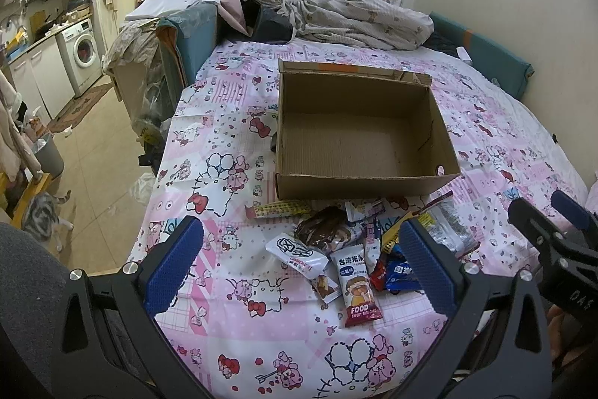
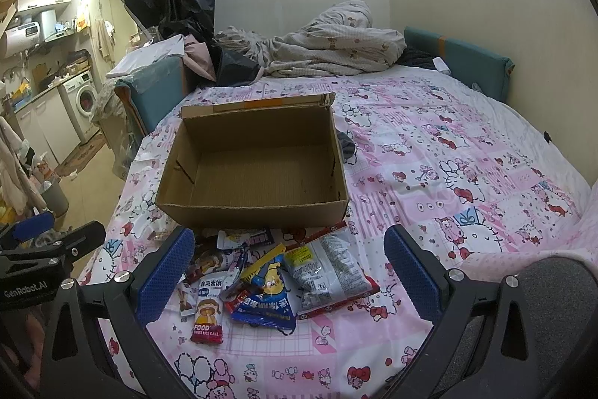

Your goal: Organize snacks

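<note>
Left tongs (image 1: 299, 272): I read them as spread wide and empty, the blue pads standing on either side of the snack pile, above it and touching nothing.
Right tongs (image 2: 289, 281): likewise wide and empty, framing the same pile from the other side.
Snack pile (image 2: 269, 281): loose packets lying on the bed (image 2: 429, 174), on the pink cartoon sheet, just in front of the near wall of the cardboard box (image 2: 258, 212); the farthest packets touch or slip under that wall.
Cardboard box contents: none visible; I see one box, open at the top, its floor bare.
Key relation: the pile lies between the tongs and the box, so I judge that any packet travels forward and up over the near wall.
Nearest item: the red rice cake packet (image 1: 358, 290) lies at the near edge of the pile, its long axis pointing roughly toward the box; it sits between the left pads and closer to the left pad of the right tongs.
Nearer hand: I judge the left, since the packet is more central in its view.
Other packets: one grey foil bag (image 2: 329, 272), one blue triangular pack (image 2: 267, 298), one white wrapper (image 1: 295, 253).
Count: roughly ten packets; overlap prevents an exact figure.
Progress: I judge that sorting has not started.
</note>
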A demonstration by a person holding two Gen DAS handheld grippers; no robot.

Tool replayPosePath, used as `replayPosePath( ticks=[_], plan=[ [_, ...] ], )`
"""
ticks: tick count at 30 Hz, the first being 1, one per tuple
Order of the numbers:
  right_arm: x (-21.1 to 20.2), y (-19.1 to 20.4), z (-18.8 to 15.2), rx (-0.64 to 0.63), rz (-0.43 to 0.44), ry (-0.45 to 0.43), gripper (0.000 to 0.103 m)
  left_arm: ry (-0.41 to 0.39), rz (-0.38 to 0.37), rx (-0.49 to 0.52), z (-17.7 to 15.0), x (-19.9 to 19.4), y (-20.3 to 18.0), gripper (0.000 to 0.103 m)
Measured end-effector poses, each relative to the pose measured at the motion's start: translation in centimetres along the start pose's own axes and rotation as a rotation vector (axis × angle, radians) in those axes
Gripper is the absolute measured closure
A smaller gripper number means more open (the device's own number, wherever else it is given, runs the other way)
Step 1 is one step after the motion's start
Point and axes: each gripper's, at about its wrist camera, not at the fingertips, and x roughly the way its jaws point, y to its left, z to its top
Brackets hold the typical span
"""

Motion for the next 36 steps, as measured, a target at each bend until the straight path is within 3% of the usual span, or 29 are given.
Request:
replayPosePath(
  ticks=[13, 19, 24, 28, 32, 36],
  plan=[
    [0.9, -1.5, 0.0, 0.073, 0.032, 0.067, 0.000, 0.029, -0.020, -0.013, 0.1, 0.5, 0.2, 0.000],
    [3.7, -4.1, 2.3, 0.170, 0.103, 0.236, 0.000, 0.093, -0.001, 0.006, 2.1, 2.1, 0.1, 0.000],
    [7.2, -6.5, 4.5, 0.176, 0.135, 0.343, 0.000, 0.197, 0.010, 0.001, 4.6, 4.8, 0.7, 0.000],
    [11.1, -9.5, 4.5, 0.281, 0.168, 0.485, 0.000, 0.295, -0.031, -0.024, 6.1, 7.5, 1.6, 0.000],
    [15.2, -12.1, 3.3, 0.347, 0.115, 0.610, 0.000, 0.371, -0.035, -0.064, 6.6, 10.2, 2.6, 0.000],
    [18.8, -11.4, 1.8, 0.246, 0.074, 0.727, 0.006, 0.435, -0.032, -0.094, 6.0, 12.6, 3.1, 0.001]
  ],
)
